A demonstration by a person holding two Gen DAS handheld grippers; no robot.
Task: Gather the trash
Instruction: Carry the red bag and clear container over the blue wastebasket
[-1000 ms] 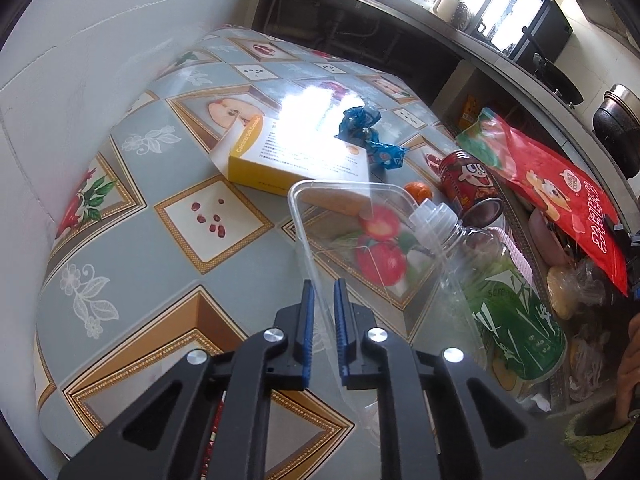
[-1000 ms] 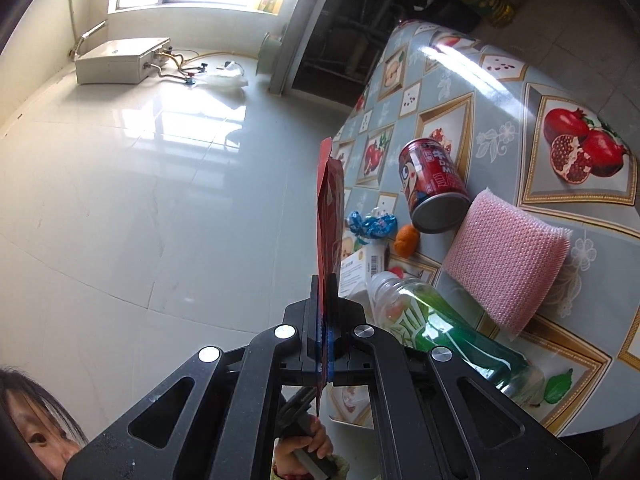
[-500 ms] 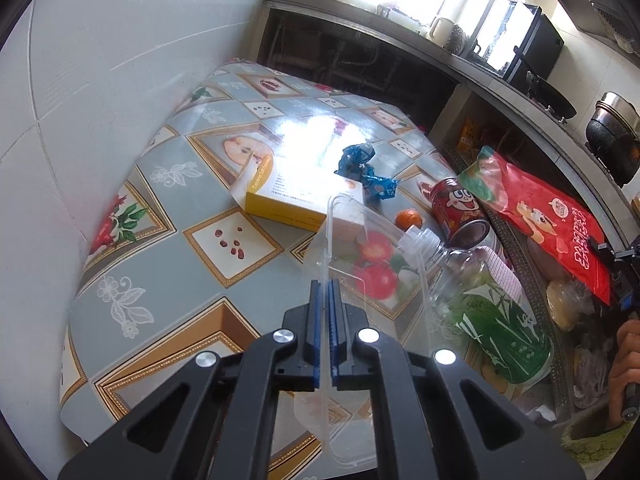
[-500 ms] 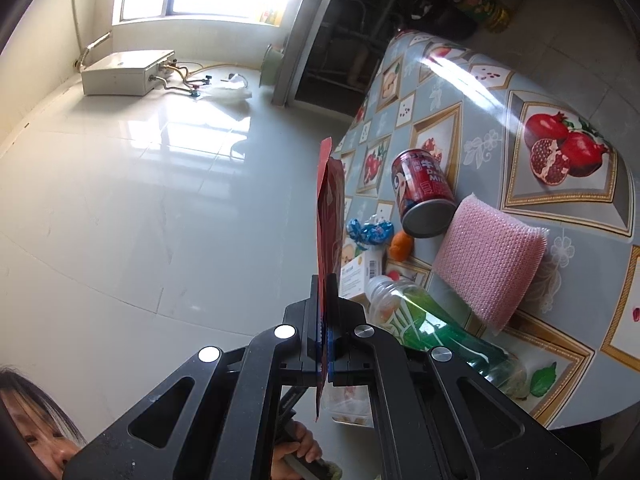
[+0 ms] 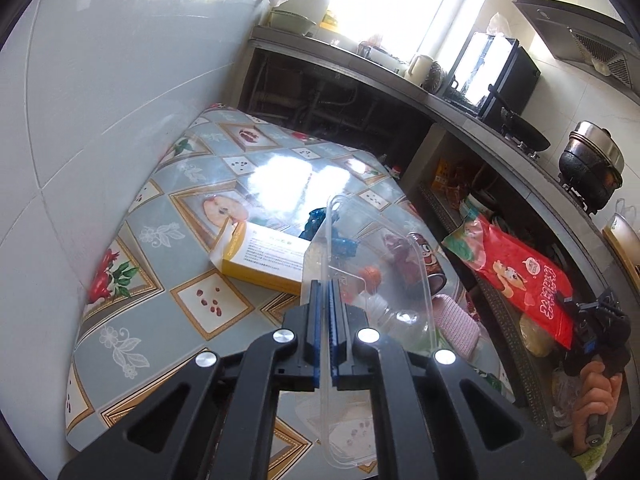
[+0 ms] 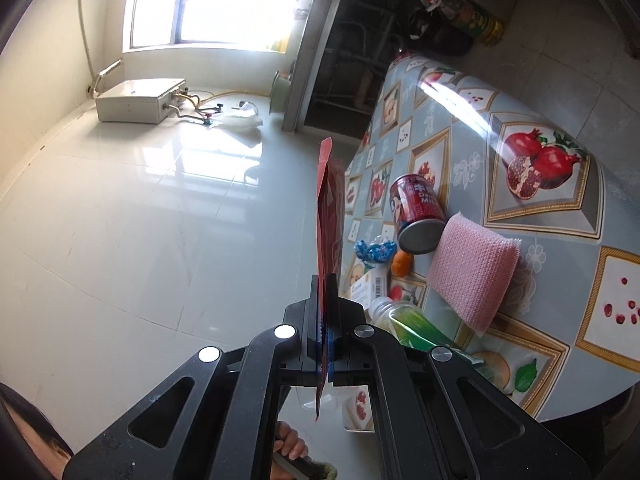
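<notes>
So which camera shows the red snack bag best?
The left wrist view. There the red snack bag faces the camera, so its cartoon print and lettering show, clamped in the right gripper. The right wrist view sees the same bag only edge-on, a thin red strip rising from the shut jaws.

left gripper (image 5: 325,292) closed on clear plastic tray (image 5: 372,264), lifting it

Barely any print I can read here.
White letters on the red can (image 6: 416,212) look like "DA" and "MI"; the yellow box's (image 5: 266,260) print and red bag's (image 5: 516,276) lettering stay too blurred.
</notes>
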